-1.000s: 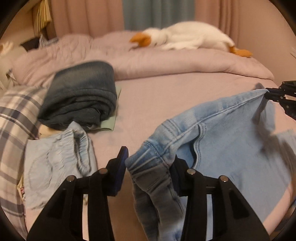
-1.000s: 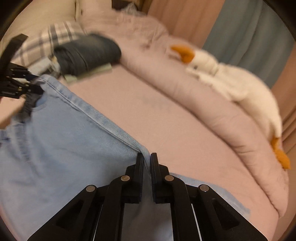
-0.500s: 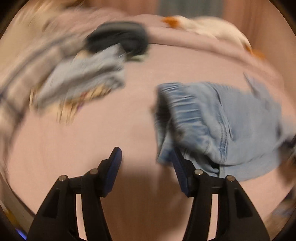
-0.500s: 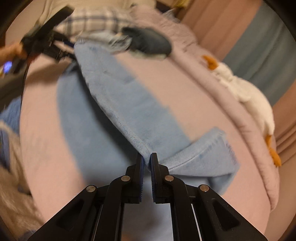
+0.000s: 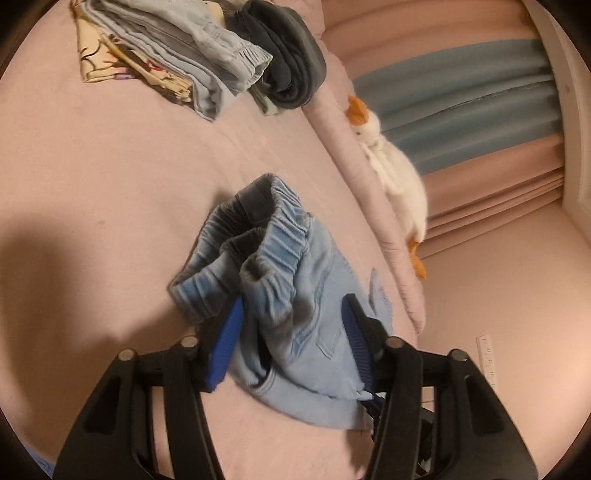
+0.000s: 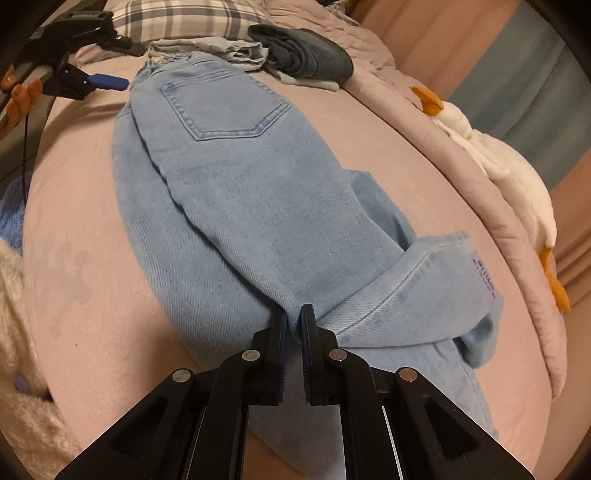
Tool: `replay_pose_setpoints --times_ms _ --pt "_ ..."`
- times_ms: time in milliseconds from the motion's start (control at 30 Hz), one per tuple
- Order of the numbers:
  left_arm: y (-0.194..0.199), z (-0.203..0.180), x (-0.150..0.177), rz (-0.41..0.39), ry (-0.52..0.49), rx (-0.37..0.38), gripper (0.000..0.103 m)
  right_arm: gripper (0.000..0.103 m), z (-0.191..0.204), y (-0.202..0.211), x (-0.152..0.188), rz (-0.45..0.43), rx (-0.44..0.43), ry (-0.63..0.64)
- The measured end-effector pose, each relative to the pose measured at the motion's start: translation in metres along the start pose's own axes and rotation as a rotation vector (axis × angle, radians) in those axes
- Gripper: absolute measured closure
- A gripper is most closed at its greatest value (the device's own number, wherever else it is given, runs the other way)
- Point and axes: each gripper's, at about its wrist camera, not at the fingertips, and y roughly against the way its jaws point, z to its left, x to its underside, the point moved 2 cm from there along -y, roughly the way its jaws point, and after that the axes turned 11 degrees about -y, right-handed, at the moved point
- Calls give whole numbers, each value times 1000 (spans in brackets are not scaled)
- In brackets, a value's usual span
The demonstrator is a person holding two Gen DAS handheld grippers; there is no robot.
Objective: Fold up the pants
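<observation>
Light blue jeans (image 6: 236, 192) lie on the pink bed, folded lengthwise, back pocket up, waistband at the far end. My right gripper (image 6: 293, 325) is shut on the jeans' leg fabric near the hem end, where a cuff (image 6: 443, 280) is folded over. My left gripper (image 5: 291, 332) is open over the bunched elastic waistband (image 5: 258, 240); its blue pads stand on either side of the denim without clamping it. The left gripper also shows in the right wrist view (image 6: 88, 79), beside the waistband.
A stack of folded clothes (image 5: 207, 48) and a dark rolled garment (image 5: 291, 70) lie at the far side of the bed. A white goose plush (image 6: 509, 170) lies along the rolled pink duvet (image 6: 461, 177). A plaid pillow (image 6: 177, 14) is behind.
My left gripper let go of the waistband and swung round above it. The jeans dropped flat onto the bed. My right gripper stayed shut on the leg fabric.
</observation>
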Motion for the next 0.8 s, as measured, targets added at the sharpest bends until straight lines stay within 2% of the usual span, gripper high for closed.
replay_pose_setpoints --times_ms 67,167,267,400,467,533,700,800 --pt "-10 0 -3 19 -2 -69 81 97 1 0 1 0 1 -11" --pt "-4 2 -6 4 15 -87 83 97 0 -1 -1 -5 1 -31" --pt "11 -10 -5 -23 -52 -112 83 97 2 9 -4 -36 2 -28" --pt "8 -2 0 16 -102 -179 83 97 12 38 -6 -81 4 46" --pt "-2 10 3 44 -83 -205 83 97 18 41 -1 -71 -2 71" --pt "-4 14 2 32 -82 -204 82 97 26 33 7 -36 -5 90" --pt "-5 12 -1 36 -117 -237 81 97 47 25 17 -13 -8 139" --pt "-3 13 2 46 -138 -272 70 97 47 29 16 -22 7 152"
